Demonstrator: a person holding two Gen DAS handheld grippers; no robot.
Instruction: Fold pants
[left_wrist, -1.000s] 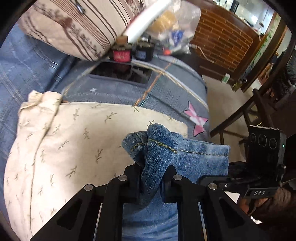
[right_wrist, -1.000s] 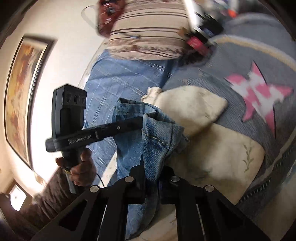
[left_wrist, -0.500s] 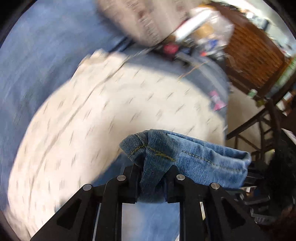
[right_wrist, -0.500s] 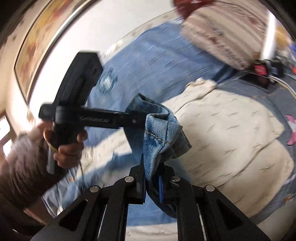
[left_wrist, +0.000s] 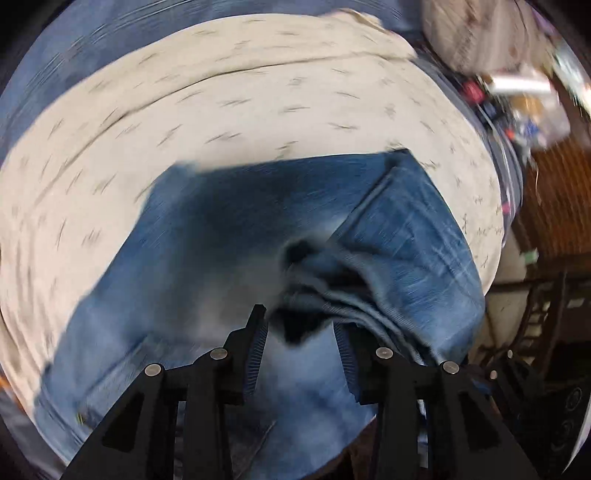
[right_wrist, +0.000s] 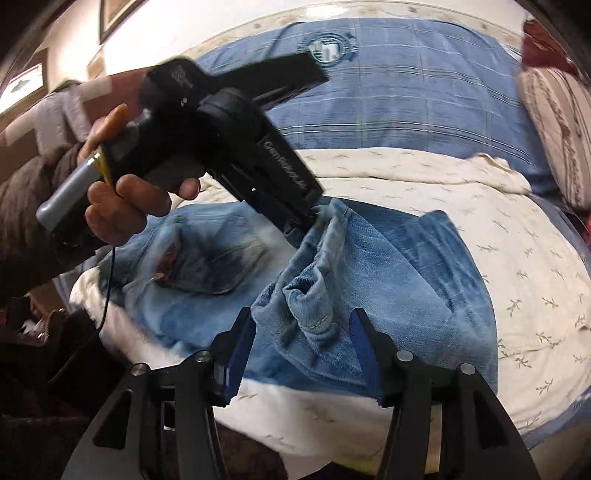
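Observation:
The blue jeans (left_wrist: 229, 236) lie folded over on a cream leaf-print blanket (left_wrist: 258, 96). In the left wrist view my left gripper (left_wrist: 301, 332) is open just above the bunched hem end (left_wrist: 332, 295). In the right wrist view my right gripper (right_wrist: 301, 332) is open, its fingers either side of the crumpled hem (right_wrist: 314, 299), not clamping it. The jeans (right_wrist: 388, 266) spread there with a back pocket (right_wrist: 207, 266) at the left. The left gripper body (right_wrist: 258, 158), held by a hand, points down at the hem edge.
The blanket (right_wrist: 480, 229) covers a bed with a blue plaid sheet (right_wrist: 406, 92). A striped pillow (right_wrist: 554, 122) lies at the right. Clutter (left_wrist: 517, 92) and wooden furniture (left_wrist: 554, 203) stand past the bed's edge.
Both grippers carried the hem ends across and down onto the jeans, then opened and let go. The hems now rest on the folded jeans.

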